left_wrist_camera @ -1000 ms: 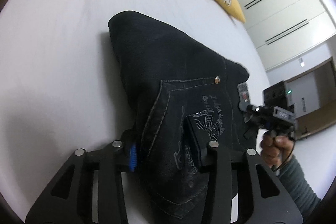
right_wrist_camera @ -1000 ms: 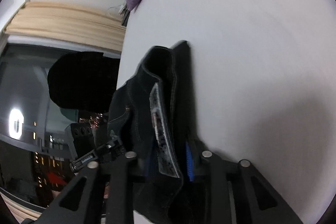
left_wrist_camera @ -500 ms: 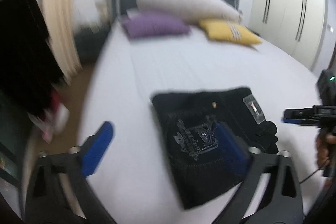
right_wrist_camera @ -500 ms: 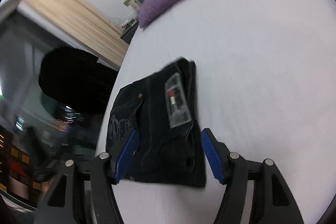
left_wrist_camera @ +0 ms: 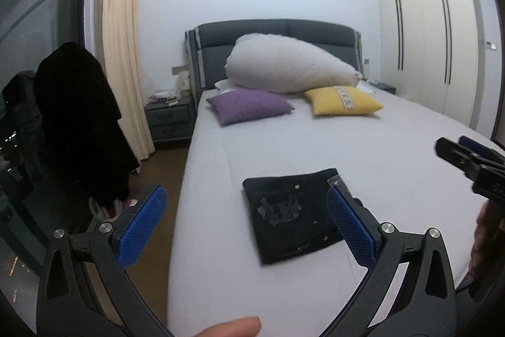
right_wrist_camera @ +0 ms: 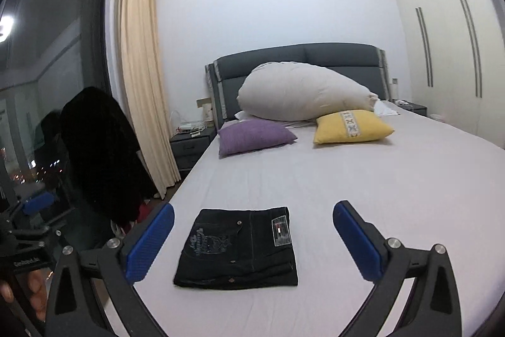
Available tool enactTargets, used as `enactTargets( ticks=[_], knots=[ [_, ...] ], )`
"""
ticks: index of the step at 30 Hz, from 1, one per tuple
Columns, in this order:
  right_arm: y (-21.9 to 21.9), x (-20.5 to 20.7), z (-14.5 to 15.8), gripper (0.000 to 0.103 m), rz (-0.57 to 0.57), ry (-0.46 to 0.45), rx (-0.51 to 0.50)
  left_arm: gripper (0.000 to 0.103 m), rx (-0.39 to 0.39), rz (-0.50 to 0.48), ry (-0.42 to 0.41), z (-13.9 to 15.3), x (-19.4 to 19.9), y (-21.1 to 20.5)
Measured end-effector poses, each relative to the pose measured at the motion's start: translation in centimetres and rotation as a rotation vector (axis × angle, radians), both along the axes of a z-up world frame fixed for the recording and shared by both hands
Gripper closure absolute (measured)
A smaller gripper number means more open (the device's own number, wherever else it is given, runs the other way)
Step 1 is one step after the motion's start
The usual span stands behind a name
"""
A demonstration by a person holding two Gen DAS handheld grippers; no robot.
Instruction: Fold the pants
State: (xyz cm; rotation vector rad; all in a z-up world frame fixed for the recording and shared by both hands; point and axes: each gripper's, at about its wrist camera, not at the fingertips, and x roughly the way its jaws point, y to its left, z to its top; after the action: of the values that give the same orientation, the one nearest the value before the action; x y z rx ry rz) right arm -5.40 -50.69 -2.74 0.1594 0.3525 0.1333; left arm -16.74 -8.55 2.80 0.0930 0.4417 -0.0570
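The black pants (right_wrist_camera: 240, 245) lie folded into a flat rectangle near the foot of the white bed (right_wrist_camera: 378, 195), back pocket and label facing up. They also show in the left wrist view (left_wrist_camera: 290, 213). My left gripper (left_wrist_camera: 246, 220) is open and empty, held back above the bed's near left corner. My right gripper (right_wrist_camera: 252, 239) is open and empty, held back from the pants, which show between its blue pads (right_wrist_camera: 148, 242). The right gripper also shows at the right edge of the left wrist view (left_wrist_camera: 467, 153).
A purple cushion (right_wrist_camera: 255, 136), a yellow cushion (right_wrist_camera: 350, 127) and a large white pillow (right_wrist_camera: 303, 97) lie at the headboard. A dark garment (right_wrist_camera: 101, 153) hangs on a chair left of the bed by the window. A nightstand (left_wrist_camera: 167, 116) and wardrobes (left_wrist_camera: 426, 46) stand behind.
Both grippers opened, let go of the pants and pulled back and up from the bed. The pants now lie folded flat on the bed.
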Motion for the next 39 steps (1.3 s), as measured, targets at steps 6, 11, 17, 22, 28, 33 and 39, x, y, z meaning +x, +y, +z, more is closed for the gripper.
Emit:
enactTargets(
  ticks=[6, 11, 17, 22, 28, 33, 39],
  knots=[
    [0.7, -3.6, 1.9, 0.0, -0.008, 0.039, 0.001, 0.0, -0.011, -0.031, 0.091, 1.2, -2.8, -0.7],
    [1.4, -5.4, 2.3, 0.0, -0.044, 0.151, -0.027, 0.0, -0.064, -0.026, 0.207, 0.0, -3.4, -1.3],
    [2.5, -5.6, 1.3, 0.0, -0.057, 0.242, -0.052, 0.0, -0.072, -0.027, 0.276, -2.1, -3.1, -1.9],
    [3.1, -5.1, 0.2, 0.0, -0.054, 0.293, -0.041, 0.0, -0.075, -0.002, 0.294, -3.3, -1.9, -1.5],
    [3.7, -4.7, -0.6, 0.0, -0.045, 0.329, -0.048, 0.0, -0.087, 0.024, 0.323, -4.5, -0.6, -0.8],
    [4.1, -4.5, -0.8, 0.0, -0.03, 0.342, -0.059, 0.0, -0.086, 0.025, 0.333, -5.0, -0.1, -0.6],
    [4.4, -4.5, -0.9, 0.0, -0.02, 0.35, -0.07, 0.0, -0.086, 0.033, 0.345, -5.4, 0.4, -0.3]
  ],
)
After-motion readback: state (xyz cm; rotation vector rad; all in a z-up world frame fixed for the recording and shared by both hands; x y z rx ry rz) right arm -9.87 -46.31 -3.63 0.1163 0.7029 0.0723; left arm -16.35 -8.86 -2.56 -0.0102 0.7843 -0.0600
